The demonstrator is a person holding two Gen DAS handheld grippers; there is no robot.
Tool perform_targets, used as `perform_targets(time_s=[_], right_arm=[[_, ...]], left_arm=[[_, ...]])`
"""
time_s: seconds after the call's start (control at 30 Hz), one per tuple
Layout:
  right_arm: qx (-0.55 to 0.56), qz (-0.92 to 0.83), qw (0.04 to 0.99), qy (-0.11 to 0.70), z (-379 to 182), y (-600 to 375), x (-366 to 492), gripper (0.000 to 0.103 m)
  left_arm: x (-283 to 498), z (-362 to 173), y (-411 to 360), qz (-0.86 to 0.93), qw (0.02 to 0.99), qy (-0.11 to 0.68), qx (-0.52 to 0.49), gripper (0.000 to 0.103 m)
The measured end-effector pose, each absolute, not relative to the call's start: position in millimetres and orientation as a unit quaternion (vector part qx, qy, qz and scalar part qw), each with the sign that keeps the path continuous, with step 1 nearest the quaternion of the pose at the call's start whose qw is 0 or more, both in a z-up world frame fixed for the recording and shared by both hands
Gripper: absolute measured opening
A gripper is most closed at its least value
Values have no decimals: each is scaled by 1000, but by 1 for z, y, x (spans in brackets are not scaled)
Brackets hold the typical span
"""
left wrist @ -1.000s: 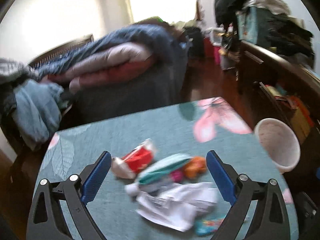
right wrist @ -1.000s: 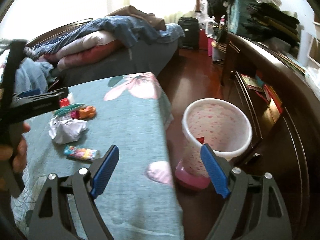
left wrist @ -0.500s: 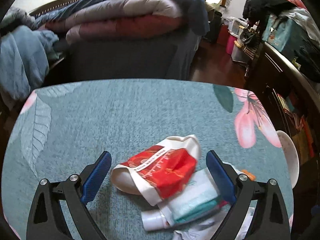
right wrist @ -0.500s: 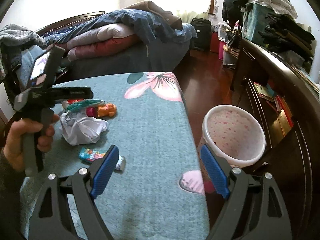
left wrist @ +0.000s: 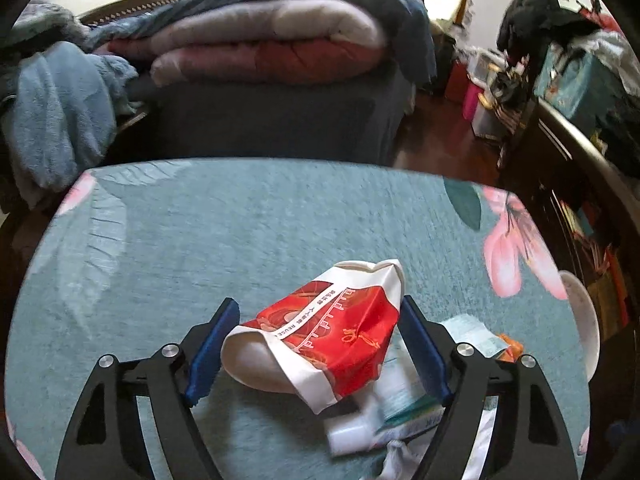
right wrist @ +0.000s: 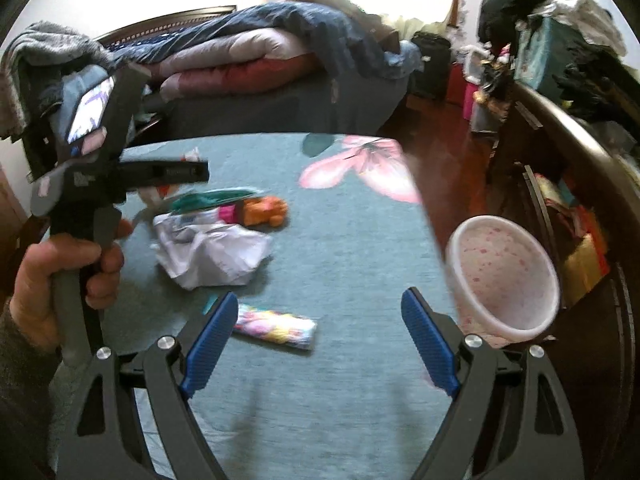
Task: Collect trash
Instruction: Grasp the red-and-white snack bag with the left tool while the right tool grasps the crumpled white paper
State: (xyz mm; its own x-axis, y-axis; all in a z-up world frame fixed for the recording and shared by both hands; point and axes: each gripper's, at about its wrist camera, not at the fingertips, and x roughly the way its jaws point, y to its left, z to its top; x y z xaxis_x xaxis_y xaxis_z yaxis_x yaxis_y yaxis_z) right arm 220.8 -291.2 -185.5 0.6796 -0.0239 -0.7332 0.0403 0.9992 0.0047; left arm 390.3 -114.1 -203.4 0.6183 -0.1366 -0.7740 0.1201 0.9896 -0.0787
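A crumpled red and white wrapper [left wrist: 320, 332] lies on the teal flowered surface [left wrist: 240, 220], between the blue pads of the left claw [left wrist: 316, 344]. That claw's jaws have just been closing around it; the right pad [left wrist: 420, 344] seems to touch the wrapper's edge, though blur makes this hard to judge, and the left pad stands just clear. A teal and white packet [left wrist: 404, 396] lies beside the wrapper, partly under it. In the right wrist view, crumpled white paper [right wrist: 212, 252], an orange item [right wrist: 266, 210] and a colourful candy wrapper [right wrist: 276, 328] lie nearby. The right claw [right wrist: 316, 340] hovers wide apart, gripping nothing. A white, pink-speckled bin [right wrist: 504, 276] stands beside the surface's edge. A hand [right wrist: 52, 276] holds the left claw's handle.
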Motion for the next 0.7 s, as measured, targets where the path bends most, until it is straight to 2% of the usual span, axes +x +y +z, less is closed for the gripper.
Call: perform_targets(time_s=[0.1, 0.17, 0.27, 0.47, 0.6, 0.63, 0.7], right_arm=[[16, 9, 912, 410, -188, -278, 231, 86], [21, 28, 910, 414, -190, -266, 240, 96], [34, 43, 905, 421, -193, -252, 257, 99], [75, 54, 874, 477, -220, -242, 298, 100], [69, 56, 882, 464, -219, -237, 300, 98], [66, 56, 882, 462, -219, -235, 301, 90], [45, 48, 888, 455, -217, -229, 299, 84]], left_arm=[[379, -184, -98, -57, 913, 404, -15, 80], [372, -172, -88, -49, 921, 387, -16, 80], [360, -157, -71, -42, 928, 369, -24, 80], [345, -146, -55, -38, 937, 348, -11, 81], [341, -146, -48, -39, 938, 343, -9, 81], [340, -146, -47, -41, 938, 344, -11, 81], [340, -148, -46, -44, 936, 348, -13, 81]])
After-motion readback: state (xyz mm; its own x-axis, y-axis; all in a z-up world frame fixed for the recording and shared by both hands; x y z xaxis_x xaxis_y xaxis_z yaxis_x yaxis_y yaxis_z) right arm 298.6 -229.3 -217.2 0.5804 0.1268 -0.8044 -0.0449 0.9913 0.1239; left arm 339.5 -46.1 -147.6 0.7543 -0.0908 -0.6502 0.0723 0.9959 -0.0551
